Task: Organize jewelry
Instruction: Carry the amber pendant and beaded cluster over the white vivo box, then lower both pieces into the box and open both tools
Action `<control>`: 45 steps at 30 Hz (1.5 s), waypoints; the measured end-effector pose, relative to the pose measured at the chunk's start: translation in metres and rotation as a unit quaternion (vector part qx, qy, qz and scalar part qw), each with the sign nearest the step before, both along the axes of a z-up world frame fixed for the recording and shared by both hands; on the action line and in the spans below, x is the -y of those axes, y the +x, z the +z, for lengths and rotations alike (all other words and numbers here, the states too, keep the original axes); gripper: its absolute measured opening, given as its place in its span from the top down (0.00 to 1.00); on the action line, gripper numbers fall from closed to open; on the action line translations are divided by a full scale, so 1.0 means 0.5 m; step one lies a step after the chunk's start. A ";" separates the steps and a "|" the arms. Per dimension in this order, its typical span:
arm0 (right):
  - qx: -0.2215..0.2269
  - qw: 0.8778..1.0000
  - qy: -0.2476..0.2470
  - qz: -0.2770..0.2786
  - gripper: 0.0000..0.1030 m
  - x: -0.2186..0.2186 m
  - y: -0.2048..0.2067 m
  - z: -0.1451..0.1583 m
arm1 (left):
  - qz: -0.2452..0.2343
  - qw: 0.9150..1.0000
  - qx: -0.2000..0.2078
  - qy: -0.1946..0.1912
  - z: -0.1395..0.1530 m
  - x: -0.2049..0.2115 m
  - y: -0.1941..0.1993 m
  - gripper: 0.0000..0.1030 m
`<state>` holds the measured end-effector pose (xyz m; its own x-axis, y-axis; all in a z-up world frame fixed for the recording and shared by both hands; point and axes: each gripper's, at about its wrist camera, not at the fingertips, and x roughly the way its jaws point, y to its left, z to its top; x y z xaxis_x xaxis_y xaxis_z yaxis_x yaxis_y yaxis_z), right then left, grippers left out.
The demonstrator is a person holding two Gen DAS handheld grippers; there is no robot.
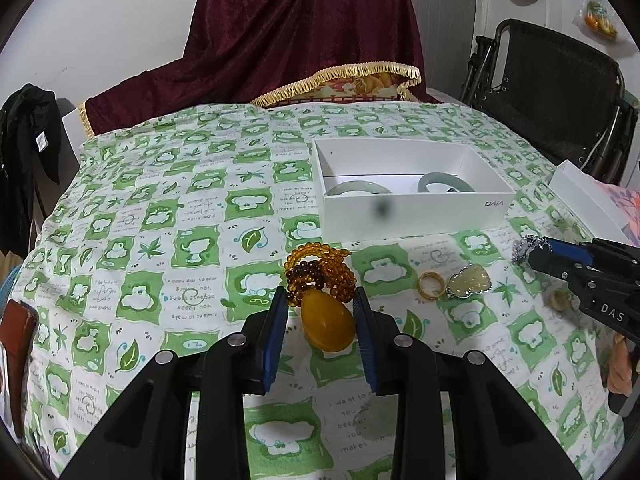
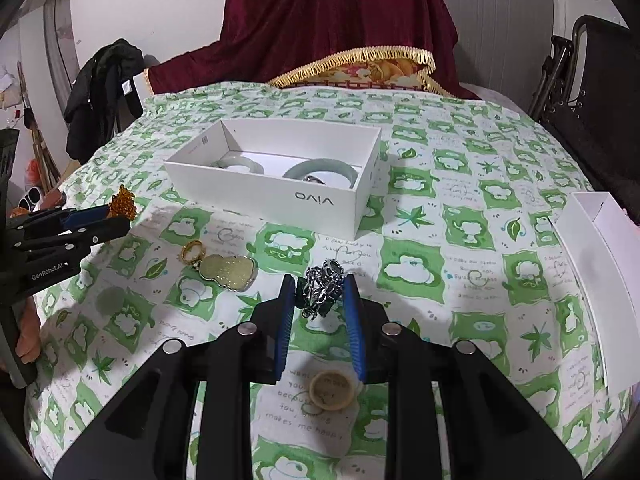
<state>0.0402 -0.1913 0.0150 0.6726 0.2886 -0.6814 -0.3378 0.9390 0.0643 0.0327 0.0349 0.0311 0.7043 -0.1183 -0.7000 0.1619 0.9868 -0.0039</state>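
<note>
White wall [image 1: 120, 20], maroon-draped furniture [image 1: 304, 32], black folding chair [image 1: 560, 92]

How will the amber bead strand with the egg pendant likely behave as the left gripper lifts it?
Probably floppy: the bead strand lies heaped in loose loops, so it should trail below the left gripper. The glossy, rounded egg pendant between the pads may slip or swivel. If dropped it would likely roll.

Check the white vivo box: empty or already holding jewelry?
Not empty. The open white box holds two pale green bangles, side by side; a small dark item lies inside the right one, too small to identify.
</note>
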 end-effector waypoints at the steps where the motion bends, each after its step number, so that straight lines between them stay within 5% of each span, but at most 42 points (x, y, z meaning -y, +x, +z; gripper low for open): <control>1: 0.002 1.000 0.002 0.000 0.77 0.001 -0.001 0.002 | -0.001 1.000 0.002 0.000 0.002 0.001 -0.001 0.68; 12: 0.028 0.998 0.060 -0.001 0.77 0.027 -0.009 0.061 | -0.013 1.000 0.021 -0.009 0.058 0.020 0.021 0.68; 22: 0.049 0.996 0.071 0.008 0.77 -0.003 0.088 0.157 | -0.035 0.999 0.034 -0.005 0.111 0.083 0.128 0.68; 35: -0.032 0.999 0.033 0.004 0.77 -0.060 0.235 0.066 | -0.031 0.999 -0.037 -0.006 0.018 0.091 0.244 0.67; 41: -0.035 0.999 0.030 0.002 0.72 -0.059 0.245 0.052 | -0.037 0.999 -0.023 -0.011 0.027 0.094 0.233 0.51; 45: -0.021 0.999 0.041 -0.002 0.68 -0.050 0.239 0.066 | -0.033 0.999 -0.008 -0.020 0.047 0.090 0.223 0.49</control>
<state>0.1599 -0.1663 0.0480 0.6447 0.3422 -0.6836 -0.3296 0.9313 0.1553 0.1440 -0.0098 0.0544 0.6827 -0.1926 -0.7048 0.2266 0.9729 -0.0463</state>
